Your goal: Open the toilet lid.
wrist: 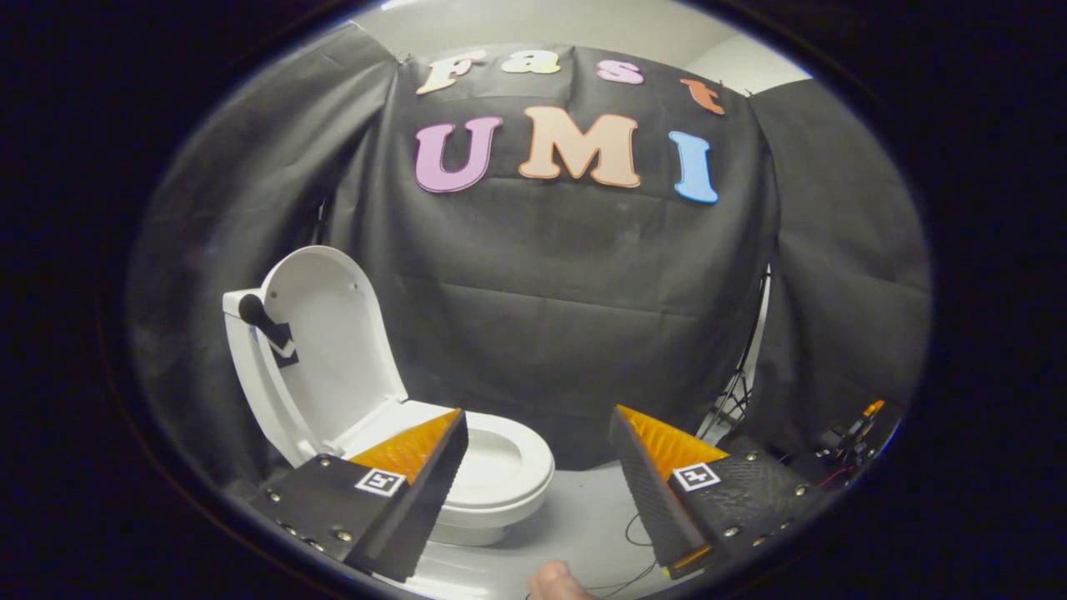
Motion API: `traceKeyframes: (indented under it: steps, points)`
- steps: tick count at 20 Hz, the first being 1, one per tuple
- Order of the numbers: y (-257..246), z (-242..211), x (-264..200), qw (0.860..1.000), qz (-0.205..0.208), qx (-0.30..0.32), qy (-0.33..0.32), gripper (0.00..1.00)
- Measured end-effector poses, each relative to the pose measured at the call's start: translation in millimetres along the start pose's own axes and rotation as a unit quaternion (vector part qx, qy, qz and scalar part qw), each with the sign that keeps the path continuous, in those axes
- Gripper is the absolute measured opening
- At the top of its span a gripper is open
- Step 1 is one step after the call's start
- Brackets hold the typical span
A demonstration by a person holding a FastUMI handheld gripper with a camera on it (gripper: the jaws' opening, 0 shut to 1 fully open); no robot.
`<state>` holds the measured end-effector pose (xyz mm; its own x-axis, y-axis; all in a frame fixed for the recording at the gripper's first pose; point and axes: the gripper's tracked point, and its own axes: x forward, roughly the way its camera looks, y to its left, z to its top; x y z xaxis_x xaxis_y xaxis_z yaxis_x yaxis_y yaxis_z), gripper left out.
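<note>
Ahead, toilet lid (321, 333) raised upright beyond left finger, hand-held gripper (538, 475) spread wide, gripping nothing.

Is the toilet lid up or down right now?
Up. The lid stands raised against the tank, leaving the seat uncovered. The gripper is open, holding nothing.

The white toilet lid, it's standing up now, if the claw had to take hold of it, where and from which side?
Probably the white oval plastic toilet lid is best taken by its free top rim, coming from the bowl side: it stands upright against the white tank, hinged low, so the back is blocked. The claw is open, holding nothing, short of the white seat.
</note>
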<state>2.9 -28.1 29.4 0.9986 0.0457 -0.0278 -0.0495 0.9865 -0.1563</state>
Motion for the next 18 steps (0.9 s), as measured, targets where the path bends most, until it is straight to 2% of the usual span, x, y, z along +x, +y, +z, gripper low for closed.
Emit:
traceKeyframes:
  steps: [5,13,18]
  points:
    - [1,9,2,1.0,-0.001,0.027,-0.008,1.0]
    - [15,-5,1,1.0,0.015,0.003,0.008,1.0]
    - [27,1,-2,0.999,0.025,0.032,0.004,1.0]
